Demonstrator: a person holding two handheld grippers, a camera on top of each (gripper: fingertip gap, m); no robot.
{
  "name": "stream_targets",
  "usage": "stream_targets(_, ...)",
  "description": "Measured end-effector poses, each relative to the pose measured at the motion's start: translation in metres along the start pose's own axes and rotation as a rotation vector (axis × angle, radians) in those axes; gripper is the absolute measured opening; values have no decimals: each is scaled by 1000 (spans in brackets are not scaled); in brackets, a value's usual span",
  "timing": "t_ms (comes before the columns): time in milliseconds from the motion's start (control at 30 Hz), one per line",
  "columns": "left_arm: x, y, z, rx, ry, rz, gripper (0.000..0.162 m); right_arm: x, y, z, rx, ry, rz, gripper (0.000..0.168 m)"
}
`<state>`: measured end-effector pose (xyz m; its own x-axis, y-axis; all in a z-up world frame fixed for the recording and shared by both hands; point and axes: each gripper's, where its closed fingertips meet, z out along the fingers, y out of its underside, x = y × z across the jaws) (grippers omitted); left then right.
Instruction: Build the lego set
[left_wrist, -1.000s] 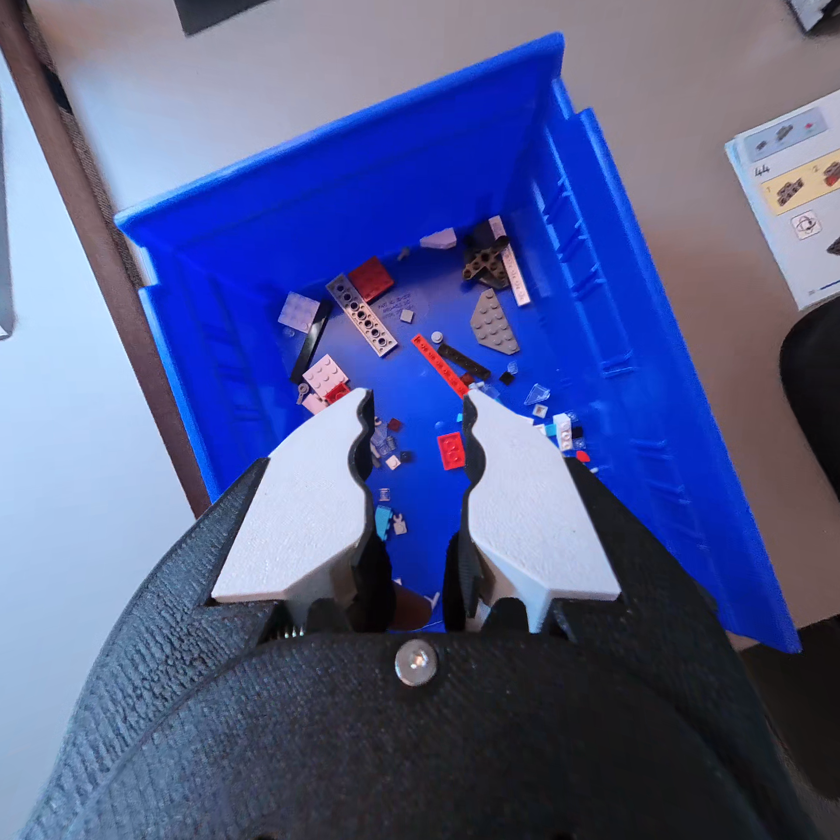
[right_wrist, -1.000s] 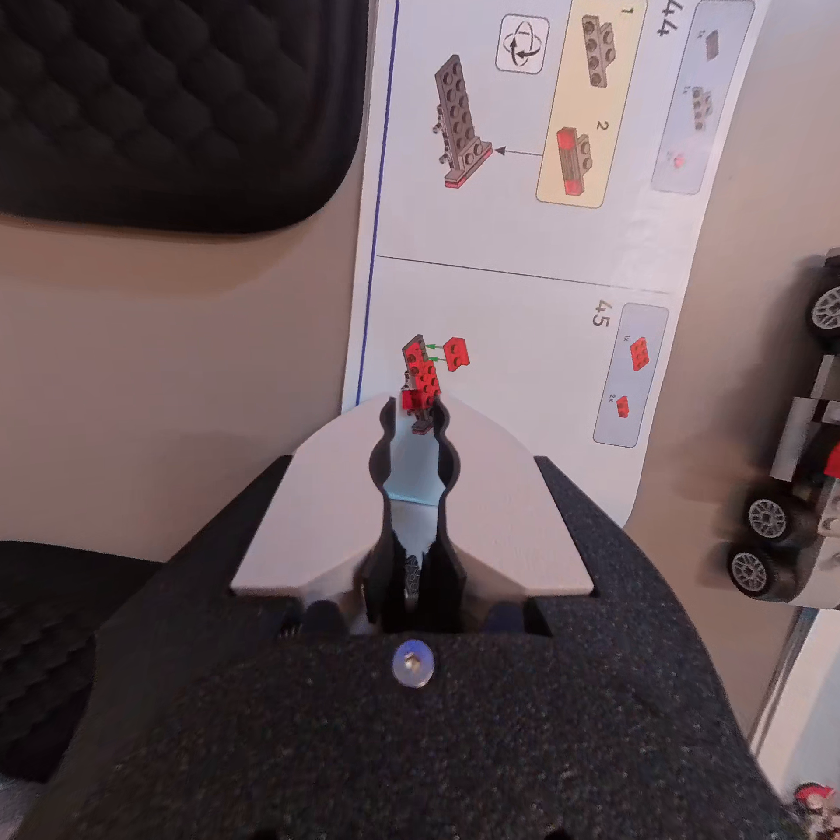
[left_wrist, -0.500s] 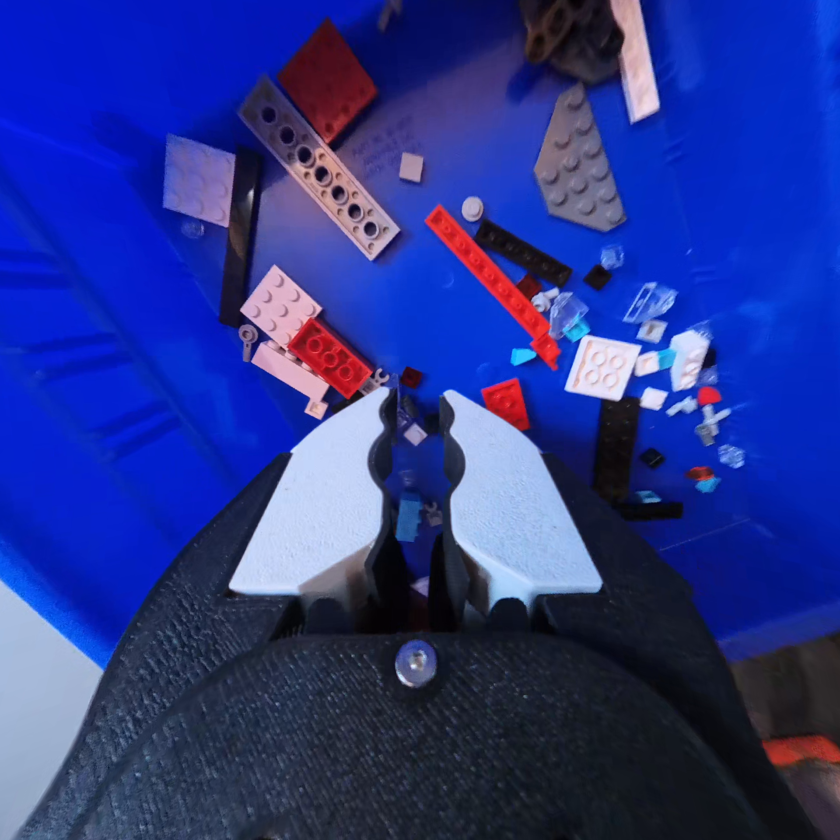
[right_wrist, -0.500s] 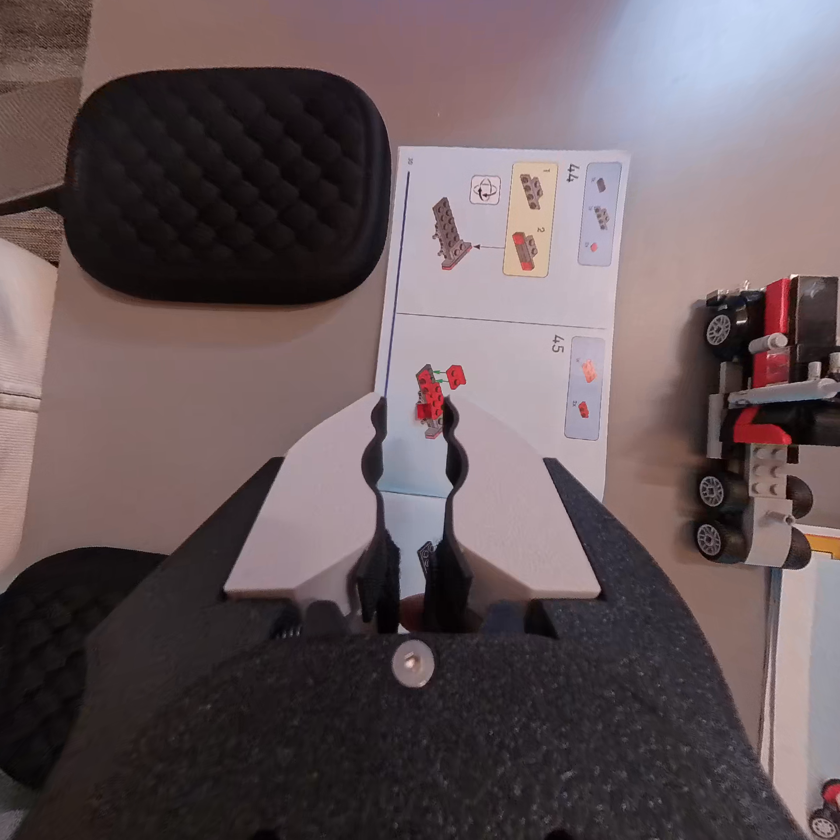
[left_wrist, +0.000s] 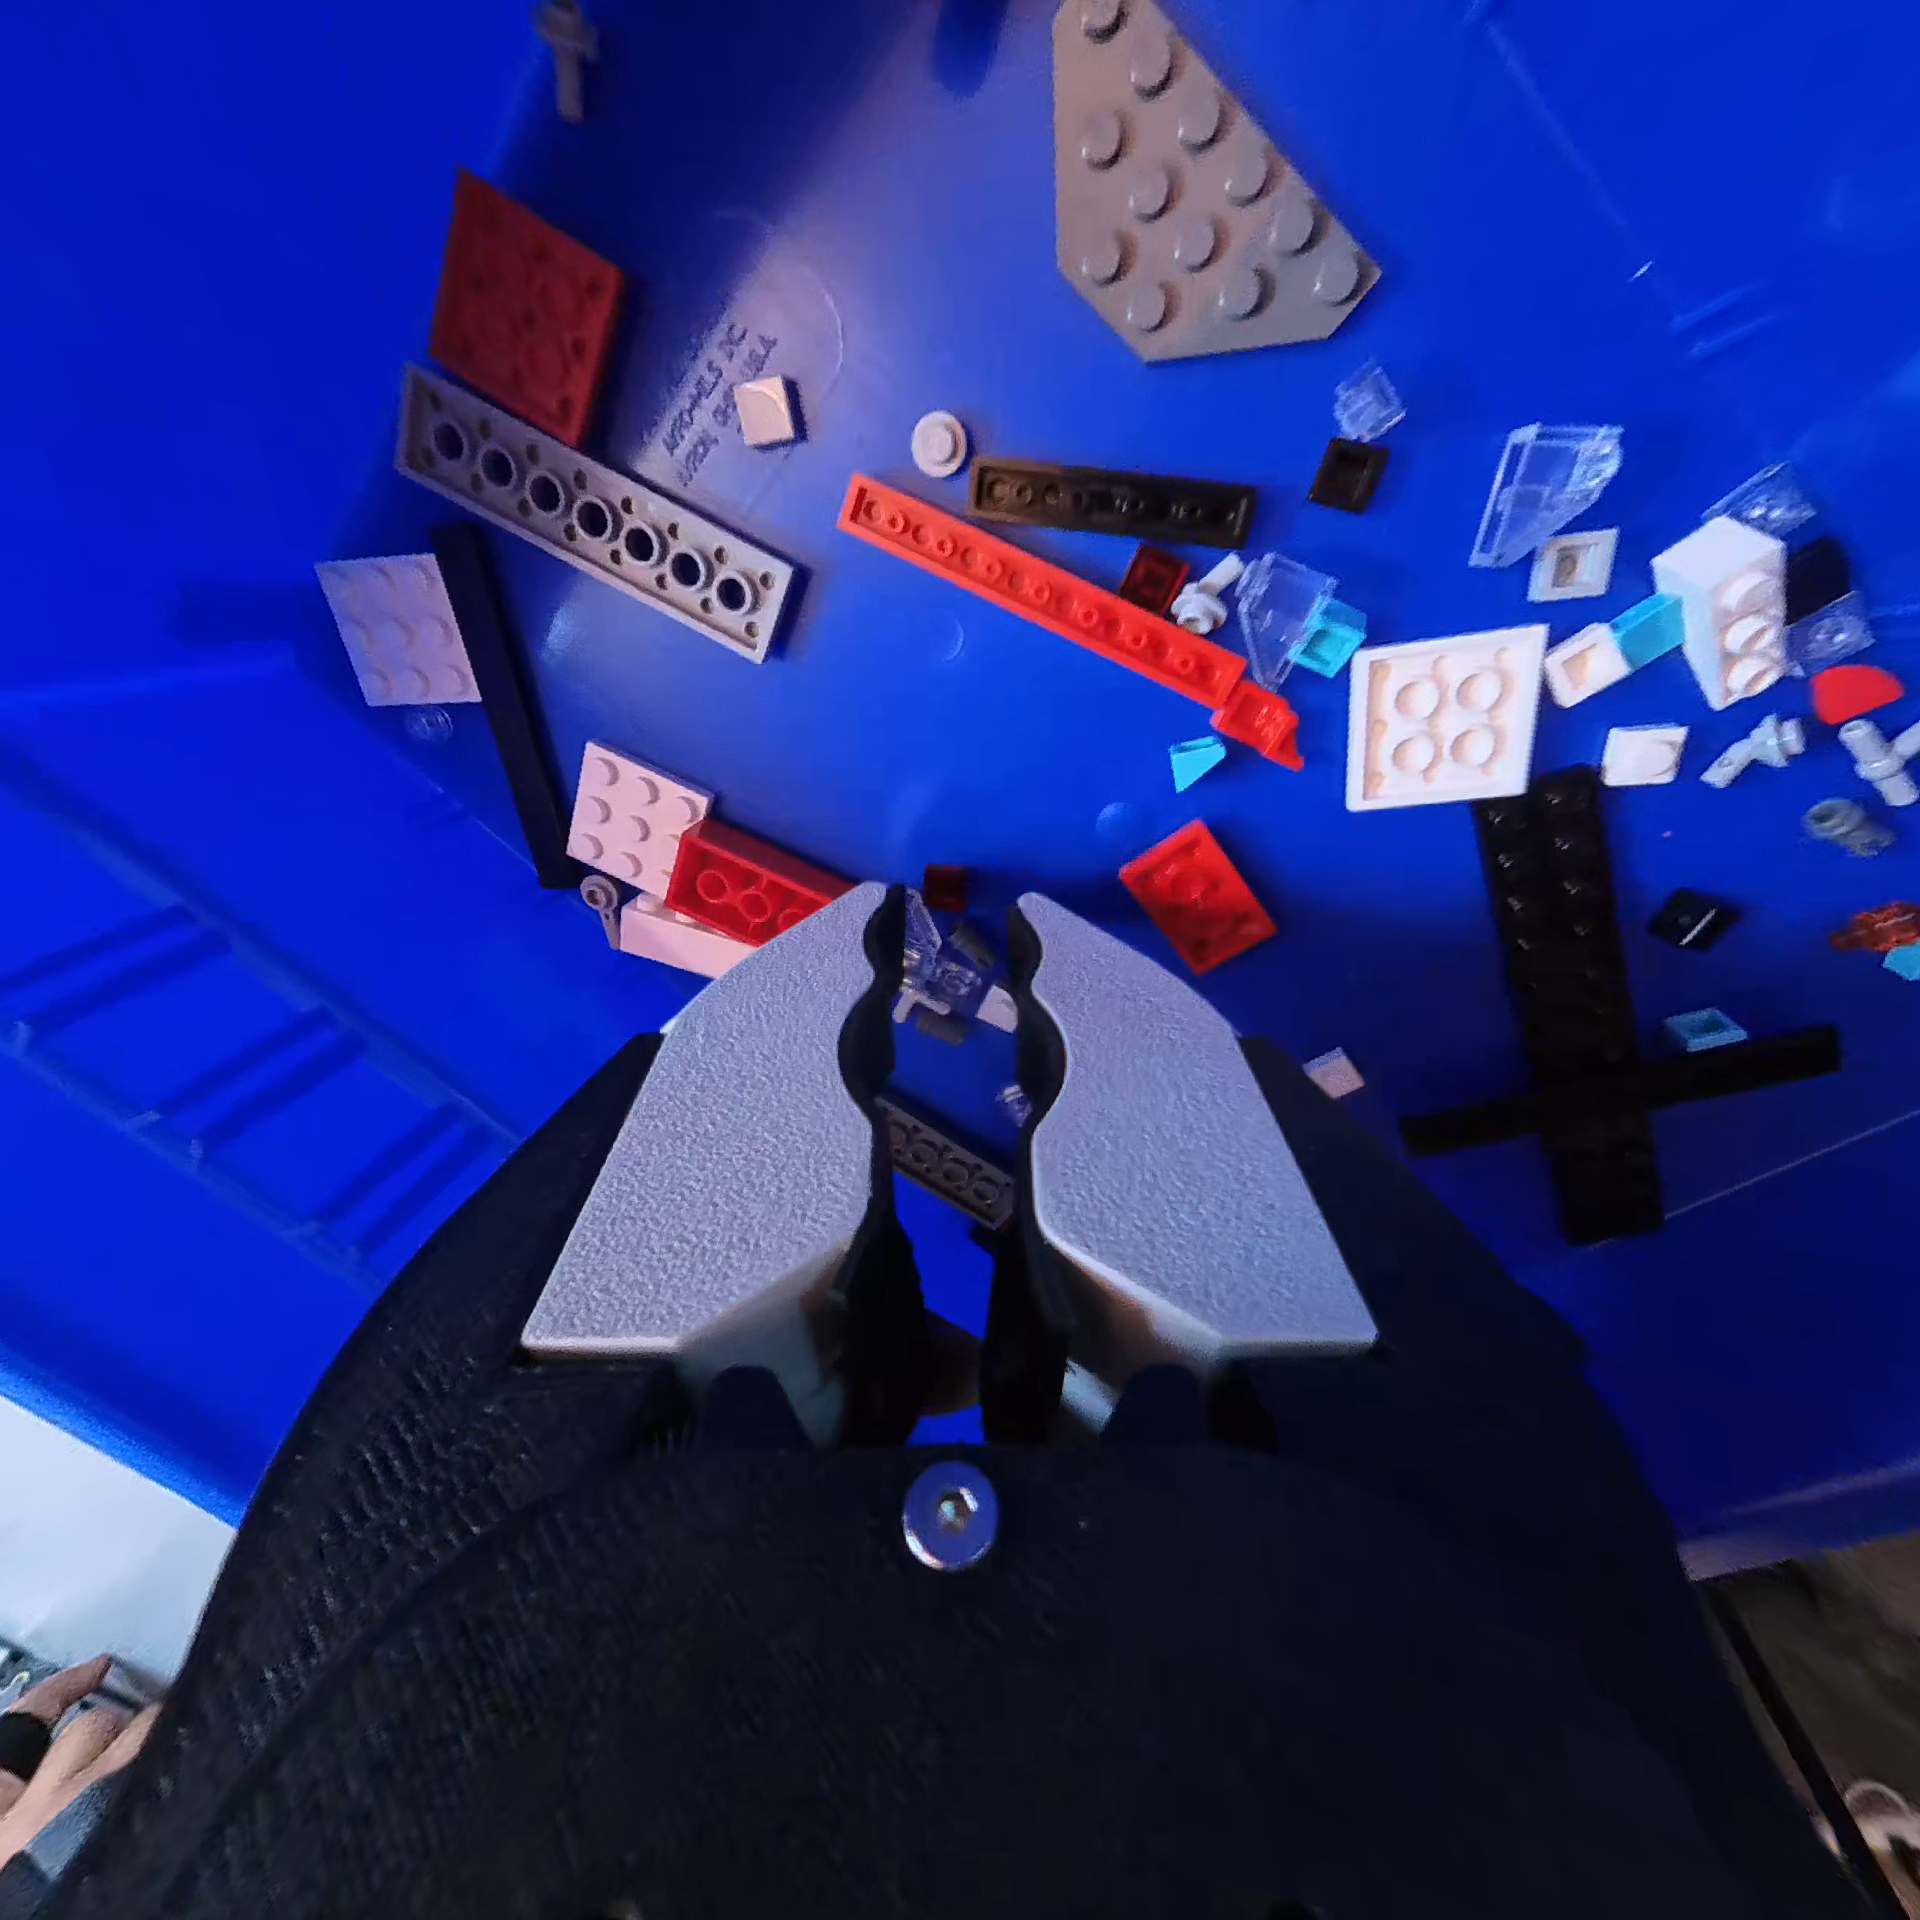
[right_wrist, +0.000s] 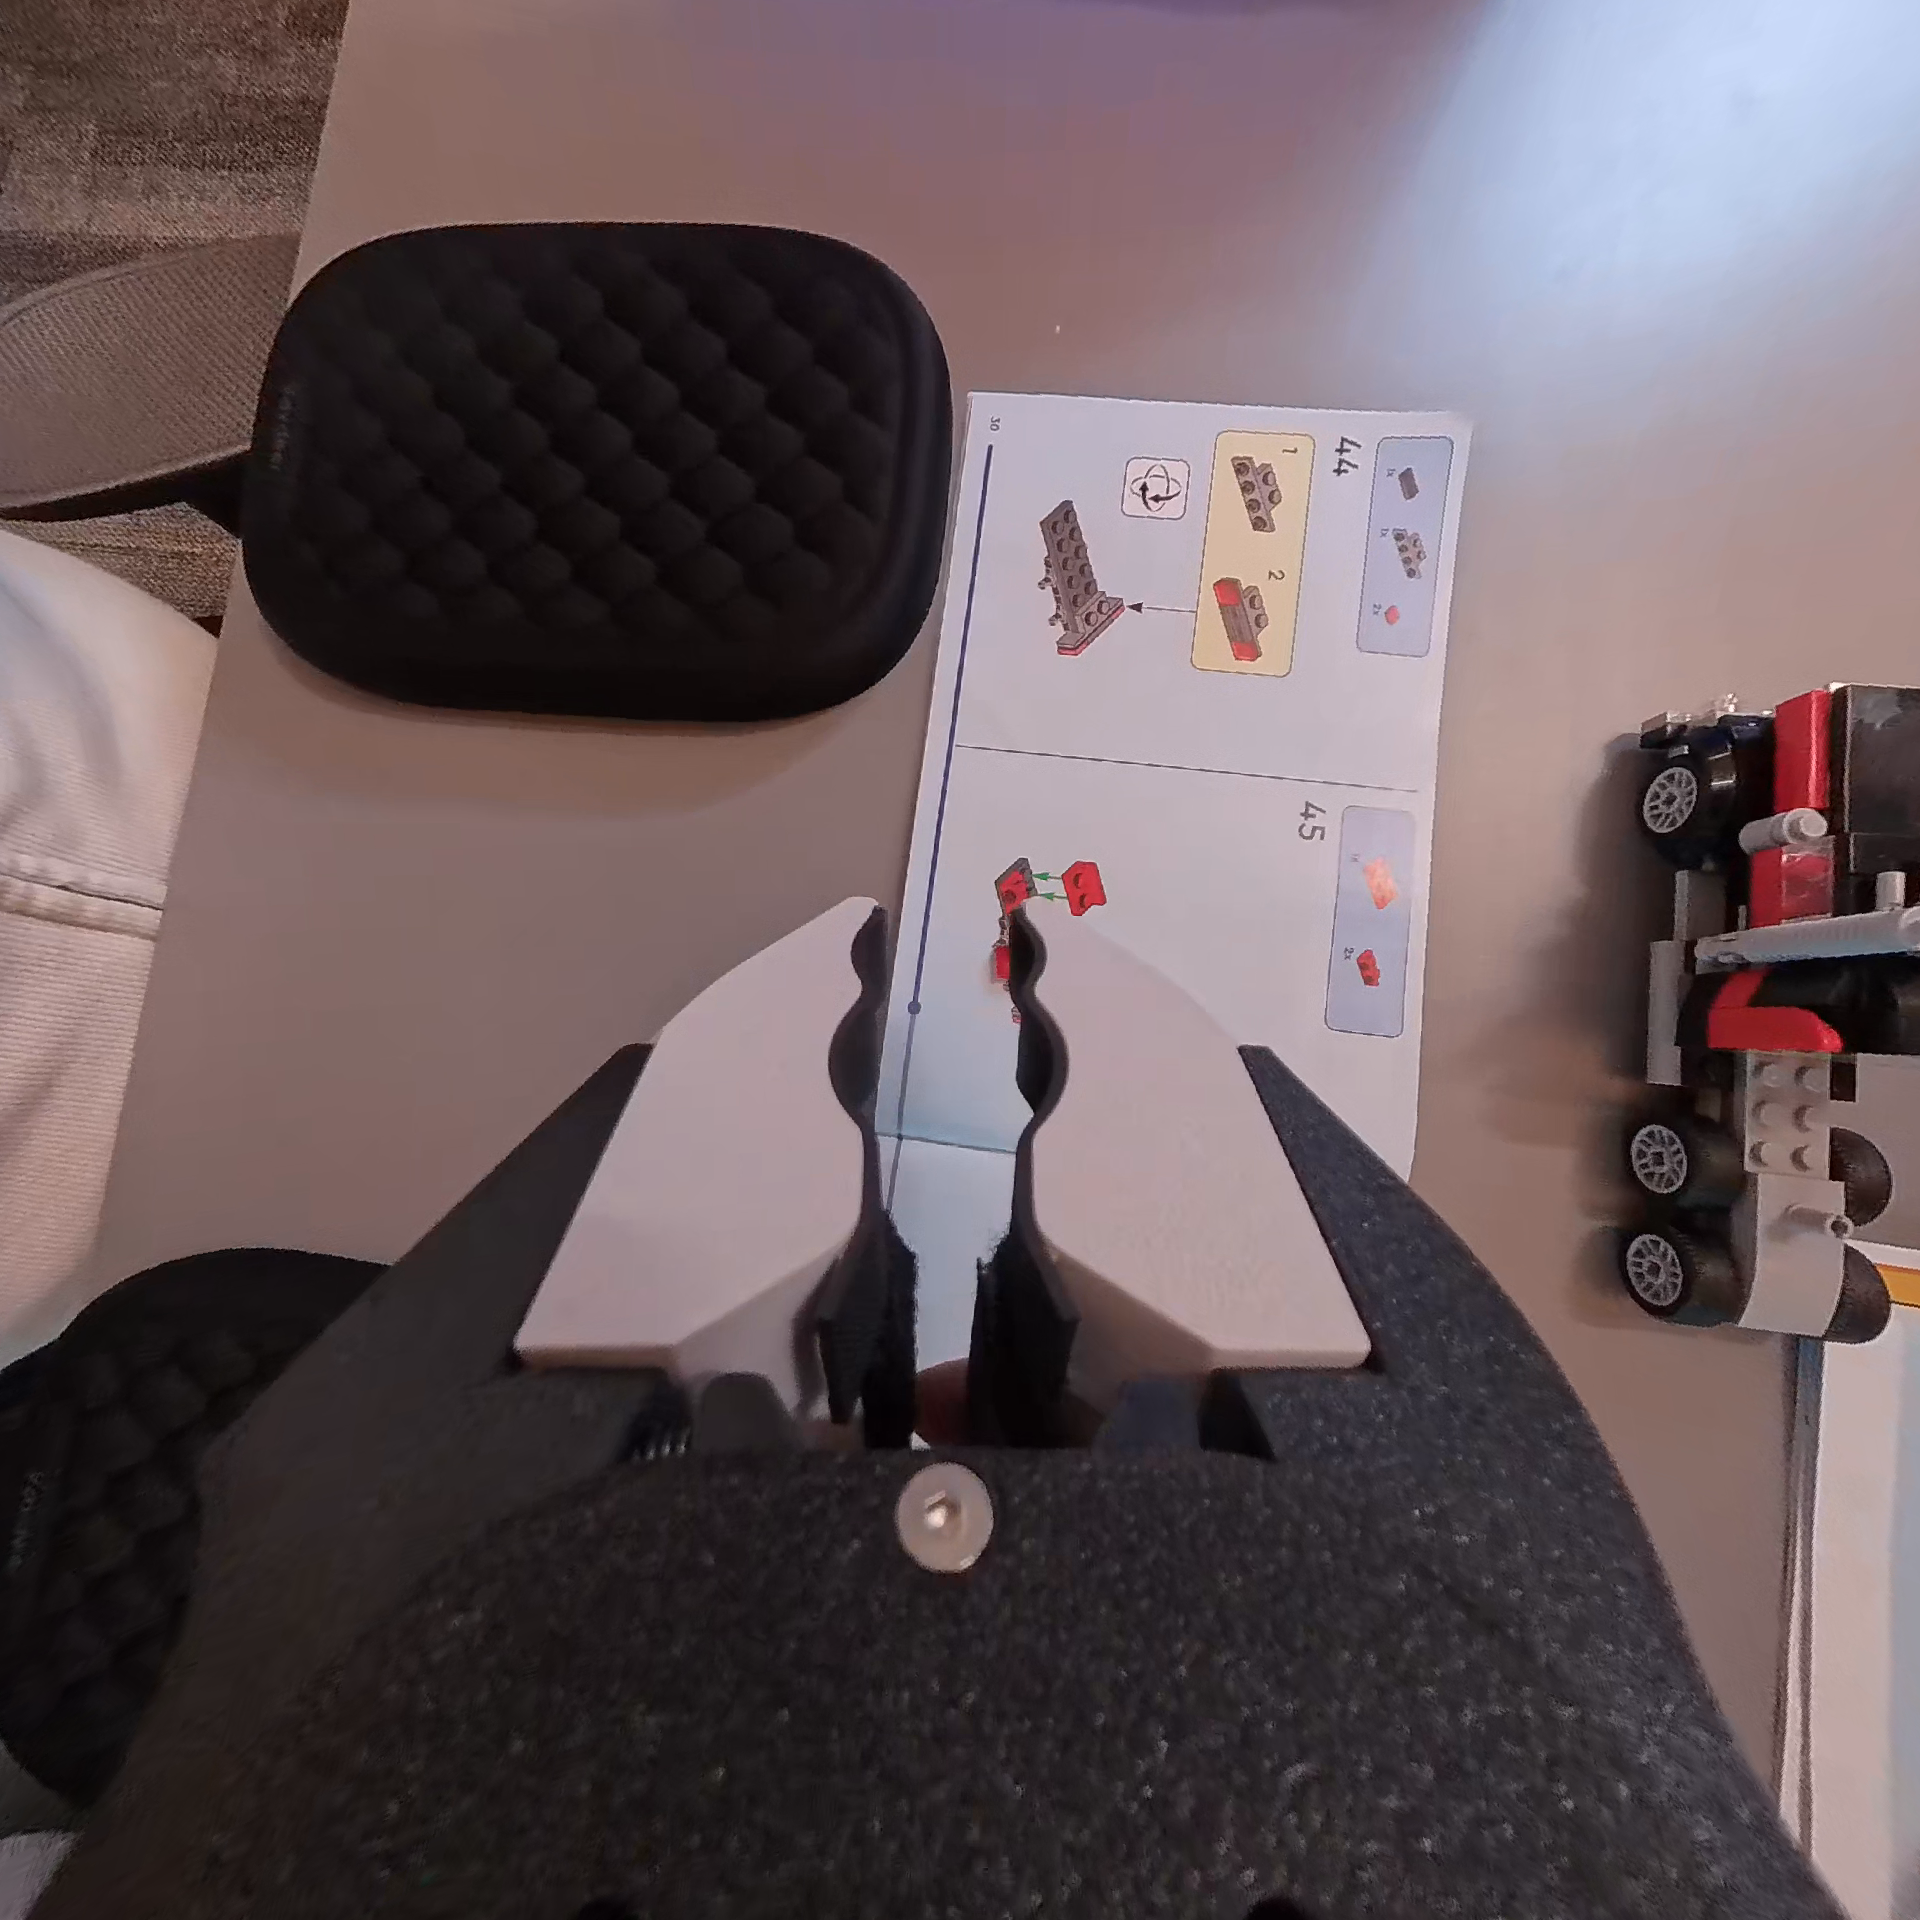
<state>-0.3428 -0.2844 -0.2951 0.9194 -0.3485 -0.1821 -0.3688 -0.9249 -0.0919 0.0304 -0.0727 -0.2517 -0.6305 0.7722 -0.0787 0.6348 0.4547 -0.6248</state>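
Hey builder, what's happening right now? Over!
Left gripper open, low in blue plastic bin, over small clear pieces. Right gripper open, empty, above paper instruction sheet. Nothing blocking.

left wrist view close inside blue bin (left_wrist: 260, 1039), right wrist view high over table (right_wrist: 582, 831)

Each gripper, left gripper (left_wrist: 951, 914) and right gripper (right_wrist: 948, 925), has pale grey wavy-edged fingers (left_wrist: 748, 1122) on a black textured body with one silver screw (left_wrist: 949, 1523).
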Motion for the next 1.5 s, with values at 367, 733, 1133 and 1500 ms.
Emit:
stream_targets(367,1,-4,5,-43,88,-2,14,0,-1,-5,21,10,-11,22)
stream_targets(733,-10,-24,-22,142,74,-147,9,-4,-5,-10,71,3,-18,22)
stream_targets(1133,115,-201,-267,1727,736,-308,8,-9,-133,-78,652,305,-427,20)
stream_targets(1500,207,-264,-285,1771,1210,-249,8,-57,-215,-104,770,488,-954,19)
